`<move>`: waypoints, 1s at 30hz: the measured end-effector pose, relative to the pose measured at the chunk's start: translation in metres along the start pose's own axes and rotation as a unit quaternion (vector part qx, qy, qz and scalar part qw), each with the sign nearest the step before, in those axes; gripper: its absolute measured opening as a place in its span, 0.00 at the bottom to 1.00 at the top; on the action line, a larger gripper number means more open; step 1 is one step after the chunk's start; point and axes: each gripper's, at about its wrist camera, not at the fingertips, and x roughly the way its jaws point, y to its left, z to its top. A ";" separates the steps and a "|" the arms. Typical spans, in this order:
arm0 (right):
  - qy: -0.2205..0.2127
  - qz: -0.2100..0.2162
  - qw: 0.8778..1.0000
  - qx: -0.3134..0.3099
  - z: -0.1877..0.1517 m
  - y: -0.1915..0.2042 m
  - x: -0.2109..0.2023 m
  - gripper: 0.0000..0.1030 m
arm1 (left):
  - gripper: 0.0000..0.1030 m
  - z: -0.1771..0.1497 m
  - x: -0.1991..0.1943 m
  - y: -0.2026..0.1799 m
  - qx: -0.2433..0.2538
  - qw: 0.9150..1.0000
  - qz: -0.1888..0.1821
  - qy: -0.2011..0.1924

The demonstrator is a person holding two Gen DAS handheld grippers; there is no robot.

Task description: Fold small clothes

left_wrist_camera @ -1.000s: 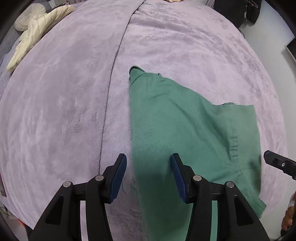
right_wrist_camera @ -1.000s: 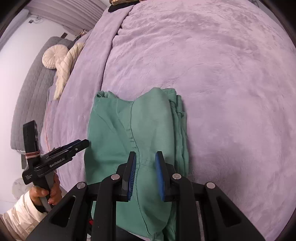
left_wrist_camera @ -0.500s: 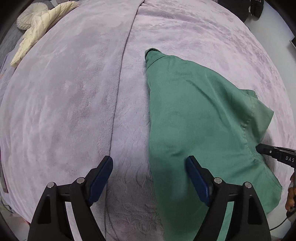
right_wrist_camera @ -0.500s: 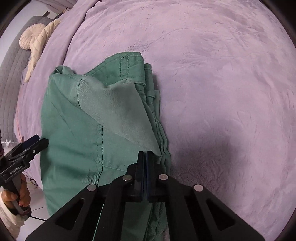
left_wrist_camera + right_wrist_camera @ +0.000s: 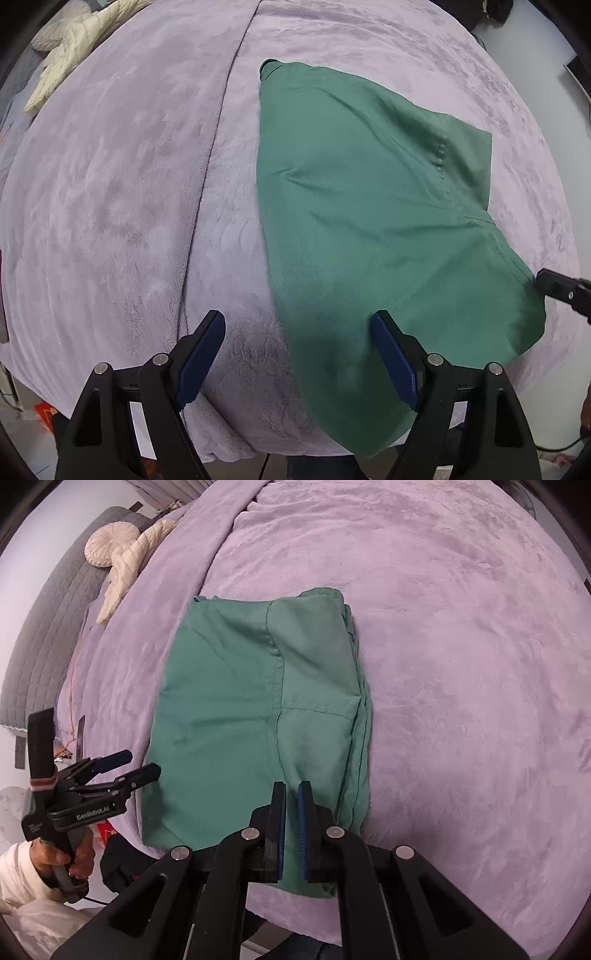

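Now the folded green cotton garment point(image 5: 255, 716) is laid flat on the lilac plush bed cover point(image 5: 461, 646); left gripper point(image 5: 295, 354) fingers are spread apart, right gripper point(image 5: 291, 825) fingers are opening slightly, nothing clamped

A bed carries everything, covered by a plush lilac blanket point(image 5: 461, 664) that reaches to the near edge. A long fold or seam in the blanket point(image 5: 218, 147) runs from the far side toward the near edge, left of centre. A folded green garment point(image 5: 240, 716) lies flat on the blanket near the near edge. At the far left, well apart from it, a cream quilted piece point(image 5: 125, 572) and a round cream cushion point(image 5: 107, 548) rest against the grey quilted headboard point(image 5: 48, 620).
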 end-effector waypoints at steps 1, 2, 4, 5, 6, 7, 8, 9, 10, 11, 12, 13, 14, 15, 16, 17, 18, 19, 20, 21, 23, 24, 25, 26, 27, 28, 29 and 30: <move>0.000 0.002 1.000 -0.004 -0.005 0.003 -0.001 0.07 | 0.80 0.000 0.000 0.000 -0.002 1.000 0.000 0.002; 0.003 0.004 1.000 -0.007 -0.009 0.004 0.000 0.07 | 0.80 -0.002 0.000 0.000 -0.003 1.000 0.000 0.002; 0.017 -0.002 1.000 -0.018 -0.015 0.008 0.005 0.07 | 0.80 -0.002 -0.001 -0.002 0.001 1.000 0.003 0.002; 0.022 -0.006 0.999 -0.023 -0.017 0.010 0.008 0.07 | 0.80 -0.002 -0.001 -0.003 0.004 1.000 0.003 0.002; 0.028 -0.011 0.999 -0.027 -0.018 0.011 0.012 0.07 | 0.80 -0.001 -0.001 -0.004 0.006 1.000 0.002 0.003; 0.035 -0.019 0.999 -0.029 -0.020 0.011 0.015 0.07 | 0.80 -0.002 0.000 -0.004 0.008 1.000 0.001 0.003; 0.040 -0.024 0.998 -0.029 -0.022 0.009 0.018 0.07 | 0.80 -0.004 0.002 -0.005 0.010 1.000 0.000 0.005; 0.047 -0.027 0.998 -0.026 -0.024 0.007 0.023 0.07 | 0.81 -0.007 0.003 -0.006 0.013 1.000 -0.001 0.007; 0.054 -0.028 0.998 -0.020 -0.026 0.003 0.028 0.07 | 0.92 -0.010 0.006 -0.007 0.017 1.000 -0.001 0.010; 0.060 -0.028 0.998 -0.015 -0.028 0.000 0.033 0.07 | 0.97 -0.014 0.011 -0.009 0.023 1.000 0.006 0.016; 0.066 -0.029 0.997 -0.010 -0.030 -0.003 0.037 0.07 | 0.99 -0.019 0.015 -0.010 0.028 0.999 0.011 0.017; 0.070 -0.030 0.997 -0.008 -0.032 -0.005 0.041 0.07 | 0.99 -0.024 0.020 -0.011 0.035 0.999 0.010 0.020; 0.075 -0.030 0.997 -0.008 -0.033 -0.007 0.046 0.07 | 0.99 -0.029 0.024 -0.011 0.037 0.999 0.007 0.024; 0.078 -0.032 0.996 -0.008 -0.035 -0.009 0.050 0.07 | 0.99 -0.032 0.027 -0.011 0.035 0.999 0.003 0.026; 0.083 -0.034 0.996 -0.010 -0.037 -0.010 0.054 0.07 | 0.99 -0.034 0.030 -0.009 0.029 0.999 -0.002 0.027; 0.088 -0.037 0.995 -0.011 -0.039 -0.010 0.060 0.07 | 1.00 -0.034 0.032 -0.008 0.024 0.999 -0.007 0.030; 0.091 -0.038 0.995 -0.009 -0.040 -0.012 0.063 0.07 | 1.00 -0.033 0.035 -0.007 0.020 0.999 -0.010 0.033; 0.092 -0.037 0.995 -0.005 -0.040 -0.014 0.067 0.07 | 1.00 -0.033 0.037 -0.007 0.018 0.999 -0.010 0.035; 0.093 -0.035 0.995 -0.002 -0.040 -0.015 0.069 0.06 | 1.00 -0.033 0.039 -0.007 0.019 0.999 -0.010 0.034; 0.095 -0.034 0.995 0.001 -0.039 -0.017 0.071 0.06 | 1.00 -0.033 0.040 -0.008 0.021 0.999 -0.009 0.035; 0.098 -0.034 0.995 0.003 -0.038 -0.019 0.075 0.06 | 1.00 -0.033 0.041 -0.010 0.017 0.999 -0.013 0.036; 0.100 -0.034 0.994 0.004 -0.038 -0.020 0.077 0.06 | 1.00 -0.033 0.041 -0.010 0.012 0.999 -0.018 0.039; 0.101 -0.035 0.994 0.004 -0.039 -0.019 0.078 0.06 | 1.00 -0.032 0.044 -0.008 -0.002 0.998 -0.030 0.047; 0.101 -0.036 0.994 0.002 -0.039 -0.015 0.080 0.06 | 1.00 -0.032 0.047 -0.005 -0.016 0.997 -0.045 0.056; 0.103 -0.038 0.994 -0.001 -0.039 -0.014 0.081 0.06 | 1.00 -0.033 0.051 0.000 -0.033 0.995 -0.064 0.068; 0.105 -0.038 0.994 -0.003 -0.038 -0.013 0.081 0.06 | 1.00 -0.034 0.055 0.006 -0.047 0.993 -0.076 0.076; 0.108 -0.037 0.993 -0.001 -0.037 -0.014 0.079 0.06 | 1.00 -0.035 0.056 0.010 -0.052 0.993 -0.080 0.076; 0.111 -0.033 0.993 0.003 -0.036 -0.012 0.078 0.07 | 1.00 -0.036 0.054 0.010 -0.051 0.994 -0.075 0.069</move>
